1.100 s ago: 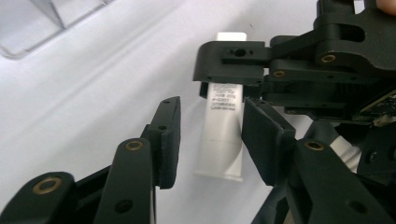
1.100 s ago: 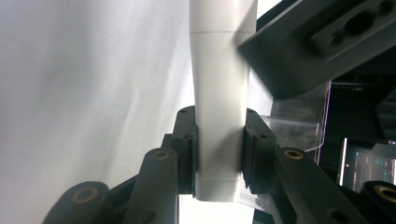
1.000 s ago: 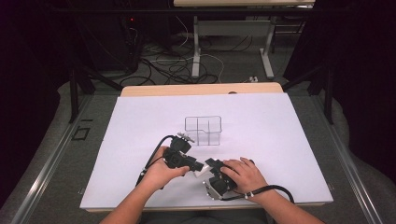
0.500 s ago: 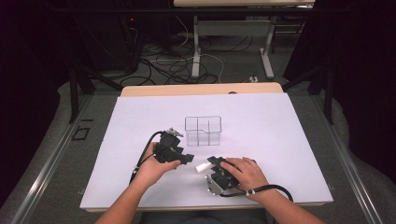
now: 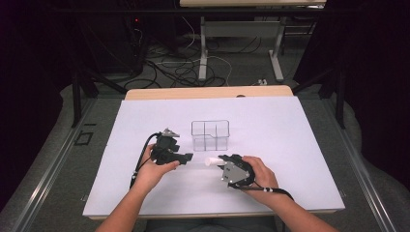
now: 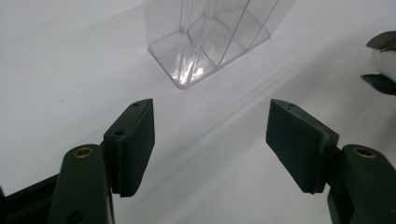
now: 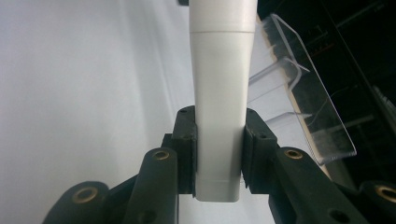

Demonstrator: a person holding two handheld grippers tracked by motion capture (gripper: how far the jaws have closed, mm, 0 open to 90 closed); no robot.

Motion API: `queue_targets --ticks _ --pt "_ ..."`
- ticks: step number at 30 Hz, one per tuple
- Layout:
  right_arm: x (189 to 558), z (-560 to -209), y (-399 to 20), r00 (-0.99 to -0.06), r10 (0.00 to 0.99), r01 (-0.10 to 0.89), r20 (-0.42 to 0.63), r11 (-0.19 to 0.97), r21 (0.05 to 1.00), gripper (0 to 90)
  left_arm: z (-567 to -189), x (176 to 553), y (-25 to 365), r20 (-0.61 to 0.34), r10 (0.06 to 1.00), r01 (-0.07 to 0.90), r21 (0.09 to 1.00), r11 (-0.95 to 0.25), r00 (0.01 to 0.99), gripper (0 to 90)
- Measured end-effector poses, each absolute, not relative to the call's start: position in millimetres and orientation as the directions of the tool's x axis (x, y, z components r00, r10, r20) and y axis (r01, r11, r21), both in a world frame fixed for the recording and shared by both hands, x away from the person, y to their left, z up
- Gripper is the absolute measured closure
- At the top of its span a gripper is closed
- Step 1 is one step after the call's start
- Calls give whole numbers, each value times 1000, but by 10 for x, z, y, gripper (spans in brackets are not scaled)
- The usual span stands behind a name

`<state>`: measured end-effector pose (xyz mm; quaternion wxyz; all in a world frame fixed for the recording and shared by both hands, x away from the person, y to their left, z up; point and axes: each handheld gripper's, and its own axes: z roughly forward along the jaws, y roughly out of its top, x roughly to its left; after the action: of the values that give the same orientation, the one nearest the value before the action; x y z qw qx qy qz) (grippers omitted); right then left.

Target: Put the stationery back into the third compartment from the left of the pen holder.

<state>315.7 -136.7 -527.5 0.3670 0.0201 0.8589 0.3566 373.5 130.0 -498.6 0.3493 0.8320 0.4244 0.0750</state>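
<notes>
White tube: a pale plastic tube with a seam line across it, held just above the worktop, in front of the clear box.
Right hand-held gripper: clamped on the tube's lower end, both pads pressed flat against its sides; in the high view the tube sticks out of it toward the left hand.
Left hand-held gripper: jaws apart with nothing between them, and they have just been opening; in the high view its tips sit just beside the free end of the tube, not touching it.
Clear box: a see-through plastic holder with dividers inside, standing upright just behind both grippers.
Worktop: covered by a white sheet, with a wooden edge showing at the far side.
</notes>
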Motion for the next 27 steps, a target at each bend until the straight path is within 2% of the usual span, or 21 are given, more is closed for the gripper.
queue_targets --ticks 5,6,8,12,15,19,23,27 --pt "3237 -5207 -1470 -783 435 -115 -446 603 789 706 -4986 3746 1327 -144 772 631 677 -379 619 217" --pt "3237 -5207 -1470 -783 435 -115 -446 603 789 706 -4985 3750 1333 -143 772 628 680 -378 620 217" --pt "3280 -5176 -1509 -799 475 -73 -369 532 843 706 -4983 3753 1341 -141 778 629 683 -372 612 169" --pt "3382 -5128 -1564 -812 525 -13 -256 422 907 706 -4998 3766 1363 -102 794 622 683 -382 599 153" --pt "3434 -5092 -1587 -809 548 10 -211 372 928 706 -5002 3775 1392 -98 802 621 689 -373 590 121" --pt "3596 -5034 -1629 -787 606 55 -113 252 966 706 -4991 3783 1441 -102 805 617 701 -358 584 26" --pt "3715 -5035 -1645 -764 643 97 -46 185 978 705 -4997 3796 1487 -102 833 629 707 -324 544 4" --pt "3818 -5038 -1633 -747 664 111 -30 169 979 705 -5003 3802 1533 -96 846 635 707 -312 524 4"
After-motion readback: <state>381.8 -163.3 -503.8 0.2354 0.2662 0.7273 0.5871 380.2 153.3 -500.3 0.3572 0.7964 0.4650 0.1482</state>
